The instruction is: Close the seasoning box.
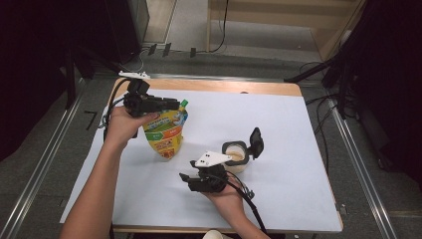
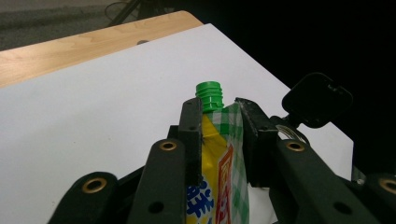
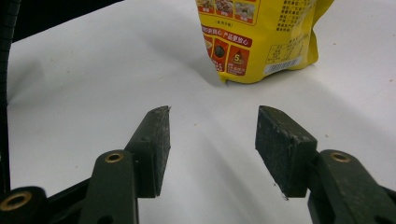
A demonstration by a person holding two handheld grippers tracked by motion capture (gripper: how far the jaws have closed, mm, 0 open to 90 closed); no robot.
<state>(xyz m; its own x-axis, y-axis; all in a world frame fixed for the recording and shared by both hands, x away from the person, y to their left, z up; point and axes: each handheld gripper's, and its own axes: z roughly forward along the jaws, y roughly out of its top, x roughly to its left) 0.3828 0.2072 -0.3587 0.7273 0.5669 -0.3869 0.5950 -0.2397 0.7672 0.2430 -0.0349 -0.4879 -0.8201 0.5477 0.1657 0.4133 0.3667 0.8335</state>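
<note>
A yellow spouted pouch (image 1: 164, 134) stands on the white sheet, its green threaded spout (image 2: 210, 94) bare of any cap. My left gripper (image 1: 171, 104) is shut on the pouch's top edge just below the spout, jaws pressing both sides (image 2: 219, 140). Right of the pouch stands a small clear cup (image 1: 235, 156) with brownish contents, its black flip lid (image 1: 256, 141) hinged open. My right gripper (image 1: 186, 179) sits near the front of the table, open and empty (image 3: 212, 140), pointing at the pouch's lower part (image 3: 261, 42).
A white sheet (image 1: 278, 124) covers most of the wooden table (image 1: 249, 87). Cables trail from both grippers. Dark stands and floor rails flank the table on both sides.
</note>
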